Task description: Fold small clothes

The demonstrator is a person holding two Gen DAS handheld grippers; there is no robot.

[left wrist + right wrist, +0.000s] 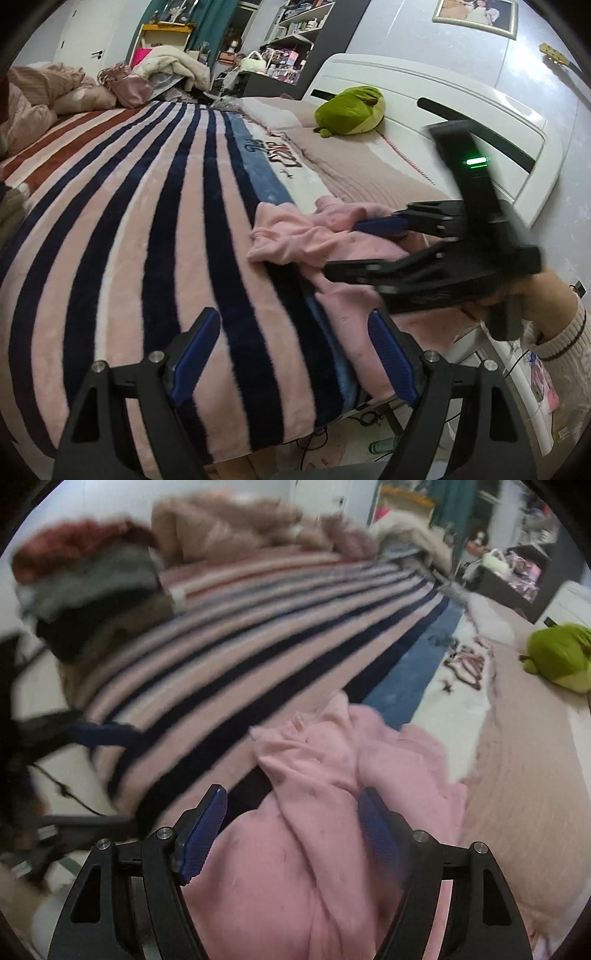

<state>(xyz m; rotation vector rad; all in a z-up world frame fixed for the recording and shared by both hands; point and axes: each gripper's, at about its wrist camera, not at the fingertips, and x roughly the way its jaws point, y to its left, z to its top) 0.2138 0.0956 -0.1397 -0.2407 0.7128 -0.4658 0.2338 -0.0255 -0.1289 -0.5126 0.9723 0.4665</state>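
Observation:
A crumpled pink garment (295, 240) lies on the striped blanket (147, 221) near the bed's edge; it also fills the lower middle of the right wrist view (314, 775). My left gripper (291, 354) is open and empty, above the blanket just left of the garment. My right gripper (291, 830) is open, its blue pads on either side of a raised fold of the garment without closing on it. In the left wrist view the right gripper (347, 247) reaches over the garment from the right.
A green plush toy (351, 110) lies by the white headboard (443, 103). A stack of folded clothes (85, 590) sits at the far left of the bed. Heaped bedding (44, 96) lies at the far end. The bed's edge and floor (351, 443) are below right.

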